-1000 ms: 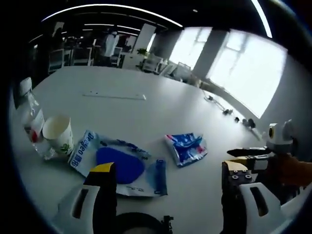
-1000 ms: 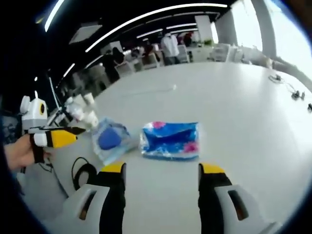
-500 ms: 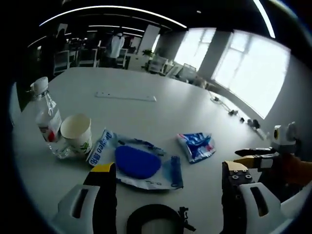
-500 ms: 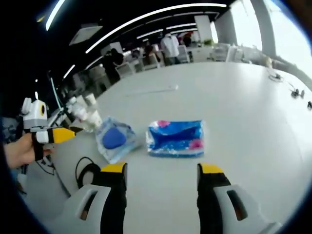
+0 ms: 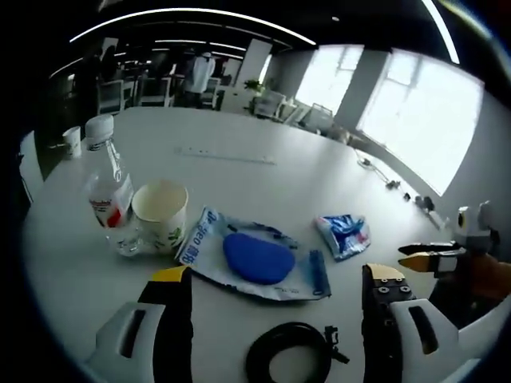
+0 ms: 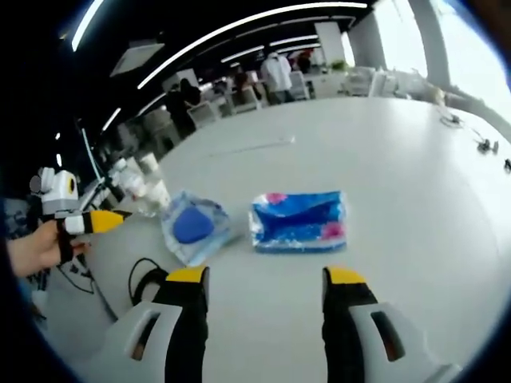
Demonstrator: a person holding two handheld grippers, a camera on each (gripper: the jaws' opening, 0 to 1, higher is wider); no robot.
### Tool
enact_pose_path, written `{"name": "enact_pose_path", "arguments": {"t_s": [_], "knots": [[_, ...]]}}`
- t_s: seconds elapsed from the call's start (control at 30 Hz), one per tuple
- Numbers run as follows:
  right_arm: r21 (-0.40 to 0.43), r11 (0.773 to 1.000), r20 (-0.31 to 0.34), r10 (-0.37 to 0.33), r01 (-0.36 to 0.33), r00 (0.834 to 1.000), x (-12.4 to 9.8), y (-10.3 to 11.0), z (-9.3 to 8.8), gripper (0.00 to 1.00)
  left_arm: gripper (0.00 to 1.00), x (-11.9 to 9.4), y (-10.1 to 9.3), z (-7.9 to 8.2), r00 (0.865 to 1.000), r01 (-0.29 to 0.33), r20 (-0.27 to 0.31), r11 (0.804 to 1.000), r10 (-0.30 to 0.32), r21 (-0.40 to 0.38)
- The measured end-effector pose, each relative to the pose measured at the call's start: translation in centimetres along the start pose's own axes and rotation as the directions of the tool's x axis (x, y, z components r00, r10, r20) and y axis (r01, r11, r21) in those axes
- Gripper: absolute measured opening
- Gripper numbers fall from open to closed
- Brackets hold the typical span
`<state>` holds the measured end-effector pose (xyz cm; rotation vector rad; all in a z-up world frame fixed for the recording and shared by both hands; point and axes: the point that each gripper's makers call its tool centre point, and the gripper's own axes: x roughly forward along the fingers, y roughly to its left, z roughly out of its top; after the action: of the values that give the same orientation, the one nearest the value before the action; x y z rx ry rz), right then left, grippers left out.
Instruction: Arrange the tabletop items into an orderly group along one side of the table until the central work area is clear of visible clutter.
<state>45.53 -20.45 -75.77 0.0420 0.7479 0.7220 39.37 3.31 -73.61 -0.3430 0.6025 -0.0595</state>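
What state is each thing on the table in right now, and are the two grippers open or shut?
water bottle: upright, cap on.
paper cup: upright, beside the bottle.
clear bag with the blue pad: lying flat.
blue snack packet: lying flat, crumpled.
black cable: coiled on the table.
left gripper: open, holding nothing.
right gripper: open, holding nothing.
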Motion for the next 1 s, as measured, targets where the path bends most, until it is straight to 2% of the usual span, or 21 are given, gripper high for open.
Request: {"name": "enact_pose_path", "arguments": {"t_s": [0.27, 1.0], "knots": [[0.003, 1.000, -0.021, -0.001, 0.001, 1.000, 0.5, 0.4, -0.4, 0.53, 0.83, 0.2, 1.6, 0.4, 1.000, -0.011, -0.003, 1.000, 0.011, -0.005], [-0.001, 1.000, -0.089, 0.018, -0.018, 0.996, 2.0, 1.7, -1.7, 0.49, 0.80, 2.0, 4.3, 0.3, 0.999, -0.019, -0.036, 1.000, 0.019, -0.010]]}}
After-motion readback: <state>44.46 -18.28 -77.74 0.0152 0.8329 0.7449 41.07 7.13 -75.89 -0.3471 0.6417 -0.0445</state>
